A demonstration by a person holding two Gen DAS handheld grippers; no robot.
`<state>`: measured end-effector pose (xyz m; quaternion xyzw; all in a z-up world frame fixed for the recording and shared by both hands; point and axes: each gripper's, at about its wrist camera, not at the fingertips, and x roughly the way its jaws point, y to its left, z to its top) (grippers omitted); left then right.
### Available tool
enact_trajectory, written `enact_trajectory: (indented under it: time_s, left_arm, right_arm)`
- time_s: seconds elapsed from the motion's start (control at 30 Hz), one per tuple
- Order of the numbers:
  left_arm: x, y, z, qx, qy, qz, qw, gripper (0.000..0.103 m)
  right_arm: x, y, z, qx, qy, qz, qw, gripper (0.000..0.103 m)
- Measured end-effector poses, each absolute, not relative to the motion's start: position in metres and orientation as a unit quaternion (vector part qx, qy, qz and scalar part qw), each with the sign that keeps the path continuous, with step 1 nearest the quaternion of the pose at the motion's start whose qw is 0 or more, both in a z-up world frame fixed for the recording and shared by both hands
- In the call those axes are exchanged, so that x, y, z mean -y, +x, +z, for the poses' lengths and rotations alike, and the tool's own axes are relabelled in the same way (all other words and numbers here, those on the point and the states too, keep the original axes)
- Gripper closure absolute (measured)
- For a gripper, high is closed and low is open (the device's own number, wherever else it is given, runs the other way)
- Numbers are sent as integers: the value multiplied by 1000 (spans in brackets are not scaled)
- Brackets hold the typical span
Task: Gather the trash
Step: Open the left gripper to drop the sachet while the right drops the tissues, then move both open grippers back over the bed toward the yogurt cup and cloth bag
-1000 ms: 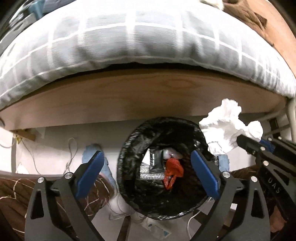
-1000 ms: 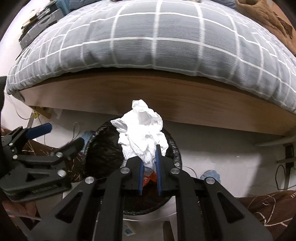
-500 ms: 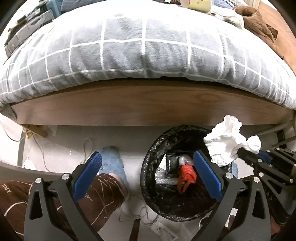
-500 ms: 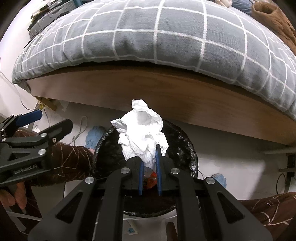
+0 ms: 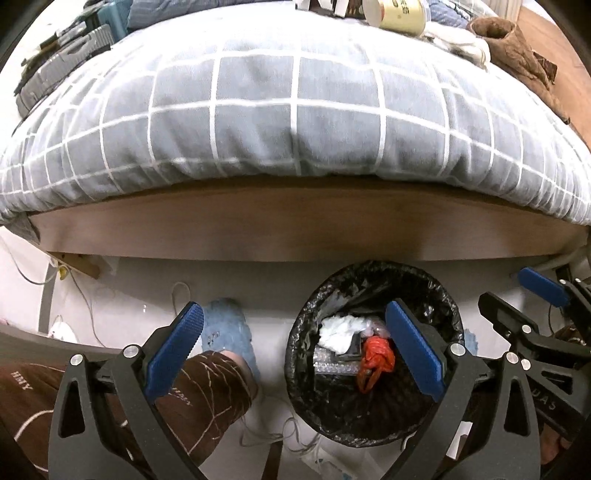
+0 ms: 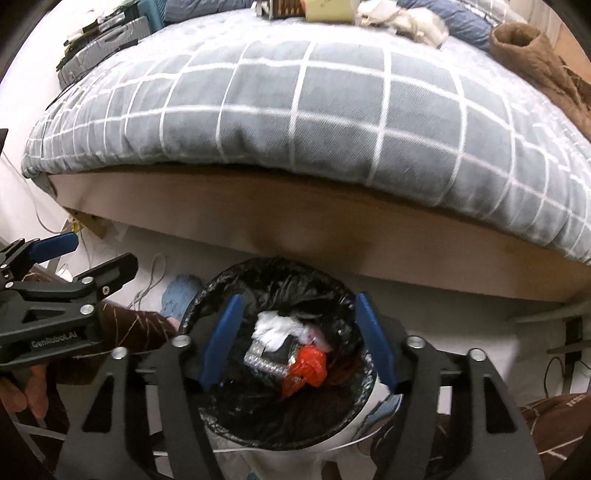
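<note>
A round bin with a black liner [image 5: 306, 391] [image 6: 207, 395] stands on the floor by the bed. A crumpled white tissue [image 5: 338, 334] [image 6: 275, 328] lies inside it, beside a red-orange bag [image 5: 375, 360] [image 6: 306, 367] and a dark packet. My right gripper [image 6: 297, 339] is open and empty directly above the bin; it also shows in the left wrist view [image 5: 517, 299]. My left gripper [image 5: 295, 354] is open and empty, left of the bin; it also shows in the right wrist view [image 6: 88, 258].
A bed with a grey checked duvet [image 5: 295, 110] and wooden side board [image 5: 295, 225] lies behind the bin. A cup [image 5: 395, 14] and brown cloth [image 5: 513, 48] lie on the bed. A blue slipper [image 5: 229, 332], cables and the person's legs are on the floor.
My right gripper opened and the white tissue dropped into the bin. Both grippers have pulled back and up, so more of the bed shows.
</note>
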<state>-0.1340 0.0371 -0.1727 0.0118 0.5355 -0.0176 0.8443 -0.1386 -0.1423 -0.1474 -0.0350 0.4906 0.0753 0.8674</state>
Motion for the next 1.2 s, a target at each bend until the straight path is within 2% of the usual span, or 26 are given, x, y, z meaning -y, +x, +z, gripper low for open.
enact_trajectory:
  time_s: [0.37, 0.57, 1.2]
  left_arm:
    - [-28, -131, -138, -500, 9, -25, 865, 6]
    - [-20, -132, -111, -474, 5, -39, 880, 6]
    - [2, -95, -55, -418, -5, -50, 907, 6]
  right_arm:
    - [162, -140, -109, -438, -28, 49, 897, 17]
    - [176, -147, -76, -379, -25, 23, 925, 8]
    - [214, -117, -18, -302, 3, -20, 953, 8]
